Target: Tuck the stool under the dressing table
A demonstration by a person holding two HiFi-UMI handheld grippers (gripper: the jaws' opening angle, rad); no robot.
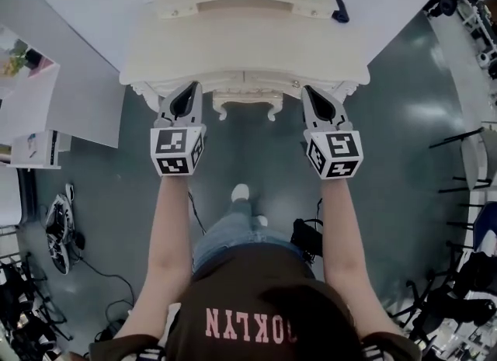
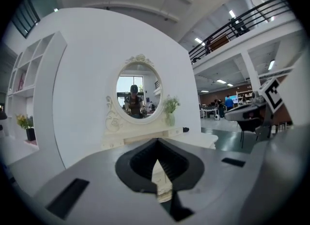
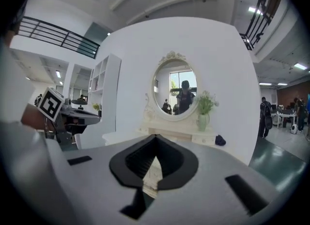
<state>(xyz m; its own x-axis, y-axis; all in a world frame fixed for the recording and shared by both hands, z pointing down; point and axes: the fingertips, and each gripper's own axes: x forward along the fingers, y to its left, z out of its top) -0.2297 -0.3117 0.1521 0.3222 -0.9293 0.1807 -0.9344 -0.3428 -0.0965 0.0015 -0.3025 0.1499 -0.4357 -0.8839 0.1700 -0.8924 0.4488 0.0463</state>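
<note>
I'm holding the left gripper (image 1: 192,88) at the table's (image 1: 233,49) front edge, jaws pressed together on nothing. The stool (image 1: 247,104) is sitting tucked under that edge, I judge, only its front showing. The right gripper (image 1: 308,90) is matching, jaws together, empty. I'm aiming to draw both straight back, clear of the edge.

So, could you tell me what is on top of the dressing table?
An oval mirror, a vase of greenery and a dark object stand along the back of the dressing table. The left tool and right tool cover parts of its front edge.
</note>
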